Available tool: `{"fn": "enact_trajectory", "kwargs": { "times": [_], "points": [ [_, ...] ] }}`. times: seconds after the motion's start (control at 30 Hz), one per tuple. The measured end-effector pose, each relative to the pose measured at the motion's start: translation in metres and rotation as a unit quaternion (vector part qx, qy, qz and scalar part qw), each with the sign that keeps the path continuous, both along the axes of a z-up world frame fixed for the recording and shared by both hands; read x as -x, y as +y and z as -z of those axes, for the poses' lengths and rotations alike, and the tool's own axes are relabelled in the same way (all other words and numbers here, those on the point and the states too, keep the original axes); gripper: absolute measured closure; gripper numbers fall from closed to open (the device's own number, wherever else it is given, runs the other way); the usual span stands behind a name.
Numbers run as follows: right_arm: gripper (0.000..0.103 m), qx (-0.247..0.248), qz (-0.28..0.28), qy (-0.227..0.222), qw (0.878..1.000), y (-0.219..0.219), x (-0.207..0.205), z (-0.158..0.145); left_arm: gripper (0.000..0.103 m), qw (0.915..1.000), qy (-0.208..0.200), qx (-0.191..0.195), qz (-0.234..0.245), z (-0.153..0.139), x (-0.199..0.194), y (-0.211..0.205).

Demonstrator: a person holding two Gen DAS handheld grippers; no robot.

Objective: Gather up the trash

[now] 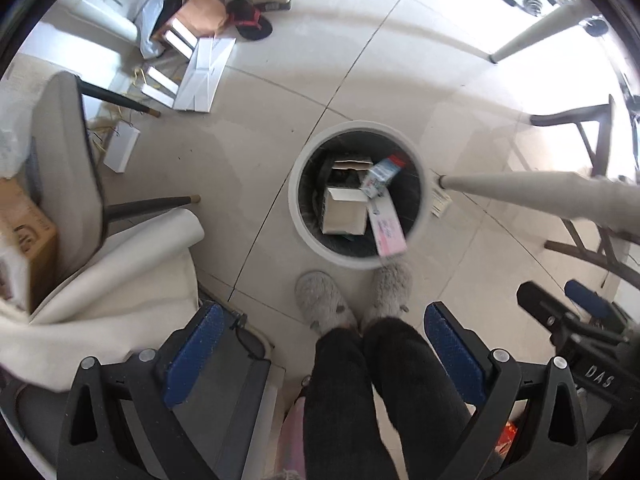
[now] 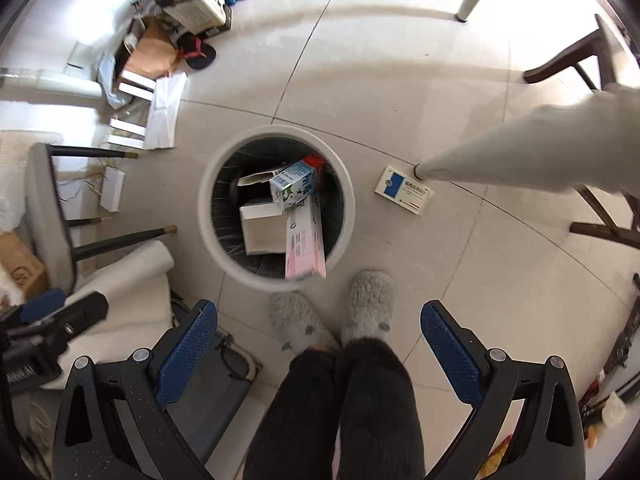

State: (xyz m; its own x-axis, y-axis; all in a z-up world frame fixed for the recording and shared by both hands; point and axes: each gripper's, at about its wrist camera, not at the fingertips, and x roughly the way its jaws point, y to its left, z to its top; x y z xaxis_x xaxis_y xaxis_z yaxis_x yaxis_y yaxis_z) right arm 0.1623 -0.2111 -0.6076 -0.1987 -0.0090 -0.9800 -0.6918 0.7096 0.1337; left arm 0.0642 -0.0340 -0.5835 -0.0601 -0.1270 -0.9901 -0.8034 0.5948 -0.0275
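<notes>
A round white trash bin [image 1: 304, 216] [image 2: 218, 240] with a black liner stands on the tiled floor below both grippers. Inside lie a white cardboard box [image 1: 344, 212] [image 2: 262, 228], a milk carton [image 1: 382, 174] [image 2: 294, 186] and a long pink box [image 1: 386, 230] [image 2: 306, 246] leaning on the rim. A small blue and white box [image 2: 404, 190] lies on the floor right of the bin, by a table leg. My left gripper [image 1: 324, 356] is open and empty above the floor. My right gripper [image 2: 320, 354] is open and empty too.
The person's grey slippers [image 2: 336, 320] and dark legs stand just before the bin. A grey chair [image 1: 64, 172] [image 2: 50, 216] and white cloth are at the left. White table legs [image 2: 520, 148] and a dark wooden chair are at the right. Boxes, papers and sandals clutter the far left floor [image 2: 160, 64].
</notes>
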Motion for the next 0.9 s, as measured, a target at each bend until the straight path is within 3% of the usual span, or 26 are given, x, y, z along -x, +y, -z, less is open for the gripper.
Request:
{"fn": "enact_trajectory", "kwargs": {
  "times": [0.27,0.5,0.73,0.9],
  "points": [
    [0.000,-0.043,0.008,0.000,0.999,-0.032,-0.011,-0.129,0.000,0.9990,-0.033,-0.027,0.012,-0.104,-0.004,-0.030],
    [0.000,-0.083,0.013,0.031,0.996,-0.055,-0.015,-0.237,0.000,0.9955,-0.076,-0.033,0.045,-0.185,-0.005,-0.042],
    [0.000,-0.127,0.044,0.038,0.990,-0.079,-0.009,-0.336,0.000,0.9843,-0.137,-0.006,0.110,-0.253,0.003,-0.047],
    [0.000,-0.152,0.093,0.017,0.984,-0.097,0.023,-0.399,0.000,0.9726,-0.166,0.000,0.163,-0.292,0.018,-0.050]
  ]
}}
